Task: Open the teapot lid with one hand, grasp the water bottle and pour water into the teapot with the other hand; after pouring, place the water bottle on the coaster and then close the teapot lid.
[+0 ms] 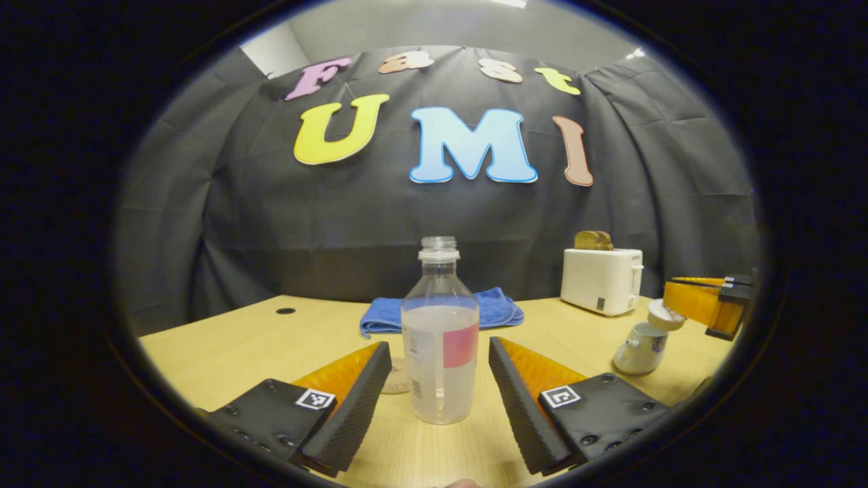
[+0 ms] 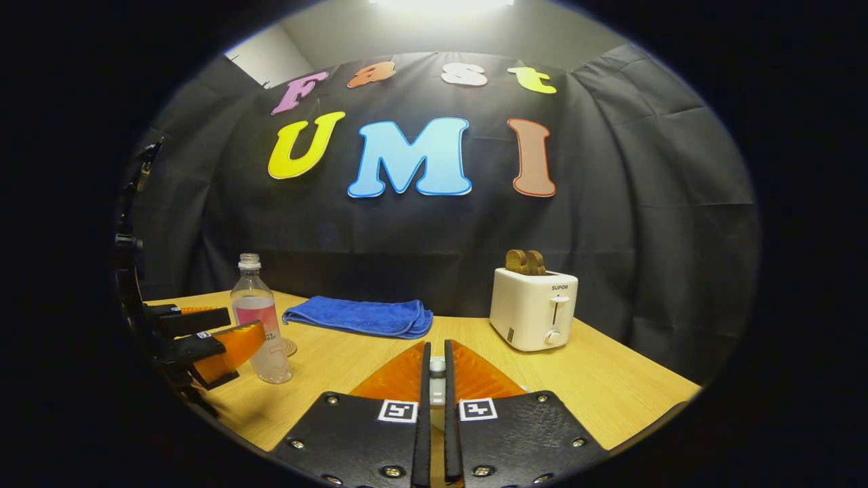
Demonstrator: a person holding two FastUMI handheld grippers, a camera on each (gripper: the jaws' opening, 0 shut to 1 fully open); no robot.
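Note:
A clear water bottle [image 1: 439,352] with no cap and a pink label stands upright on the table, about half full. My left gripper [image 1: 439,349] is open around it, one finger on each side with a gap to the bottle. A round coaster [image 1: 396,377] lies just behind the bottle to its left. At the right stands the small white teapot [image 1: 636,351], its lid [image 1: 663,316] lifted and tilted above the opening. My right gripper [image 1: 673,305] is shut on that lid; in the right gripper view the fingers [image 2: 436,349] pinch the white lid [image 2: 437,388]. That view also has the bottle [image 2: 259,325] and left gripper [image 2: 227,332].
A folded blue towel [image 1: 441,312] lies at the back of the wooden table [image 1: 224,346]. A white toaster [image 1: 601,279] with bread in it stands at the back right, behind the teapot. A small dark hole [image 1: 285,311] marks the tabletop at the far left.

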